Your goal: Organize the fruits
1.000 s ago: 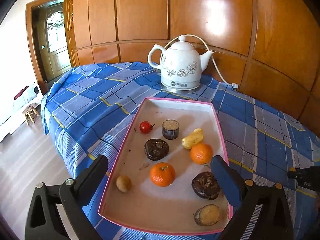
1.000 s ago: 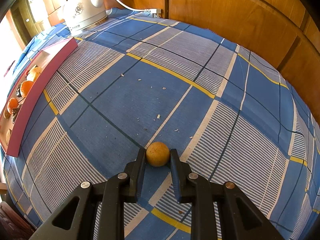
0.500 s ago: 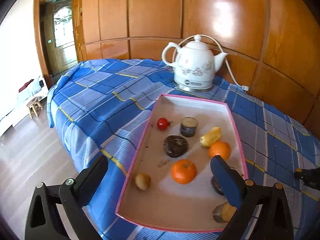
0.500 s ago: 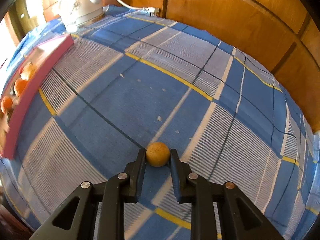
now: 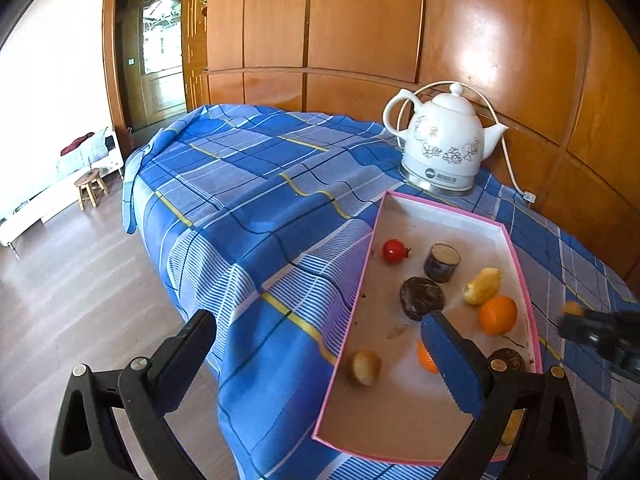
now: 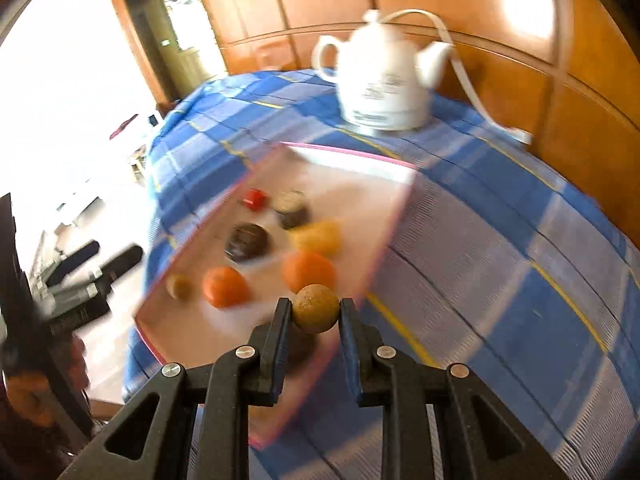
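Observation:
My right gripper is shut on a small round tan fruit and holds it in the air over the near right edge of the pink-rimmed tray. The view is blurred. The tray holds a red tomato, two oranges, a yellow fruit, dark brown fruits and a small tan fruit. My left gripper is open and empty, low at the tray's near left corner. The right gripper with its fruit shows at the right edge of the left wrist view.
A white electric kettle with a cord stands behind the tray against the wooden wall panels. The blue checked cloth covers the table, whose left edge drops to the wooden floor. A small stool stands far left.
My right gripper lifted the tan fruit off the cloth and swung left to the tray. My left gripper shifted left, so the tray now sits to the right in its view.

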`<action>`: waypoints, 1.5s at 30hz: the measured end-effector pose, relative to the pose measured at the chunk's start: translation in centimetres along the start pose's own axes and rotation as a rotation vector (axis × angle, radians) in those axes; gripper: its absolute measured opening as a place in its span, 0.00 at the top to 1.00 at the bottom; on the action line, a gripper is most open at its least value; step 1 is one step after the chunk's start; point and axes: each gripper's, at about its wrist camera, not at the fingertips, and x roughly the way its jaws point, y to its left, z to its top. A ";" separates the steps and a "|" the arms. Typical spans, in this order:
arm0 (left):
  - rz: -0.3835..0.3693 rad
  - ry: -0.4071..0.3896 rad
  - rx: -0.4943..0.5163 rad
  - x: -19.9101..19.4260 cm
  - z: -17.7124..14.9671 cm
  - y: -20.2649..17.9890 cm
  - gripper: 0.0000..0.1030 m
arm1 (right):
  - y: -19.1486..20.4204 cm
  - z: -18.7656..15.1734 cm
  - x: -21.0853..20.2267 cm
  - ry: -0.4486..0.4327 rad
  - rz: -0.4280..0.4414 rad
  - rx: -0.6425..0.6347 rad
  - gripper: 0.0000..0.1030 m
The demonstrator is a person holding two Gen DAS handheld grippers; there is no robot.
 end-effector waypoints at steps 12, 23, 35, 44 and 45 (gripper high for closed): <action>-0.003 0.024 -0.014 0.8 -0.4 1.1 0.00 | 2.9 2.6 7.2 0.084 0.029 0.008 0.69; -0.012 0.026 -0.009 0.7 -0.5 0.8 0.00 | 2.7 -0.6 2.4 0.157 0.082 -0.080 0.67; -0.037 0.003 0.028 -0.4 -0.3 -0.3 0.00 | 3.8 -4.5 2.4 0.263 0.017 -0.169 0.67; -0.033 -0.014 0.040 -0.9 -0.3 -0.6 0.00 | 3.0 -3.4 3.6 0.194 -0.039 -0.106 0.68; -0.033 -0.015 0.042 -0.9 -0.3 -0.7 0.00 | 3.1 -3.5 3.6 0.186 -0.046 -0.113 0.68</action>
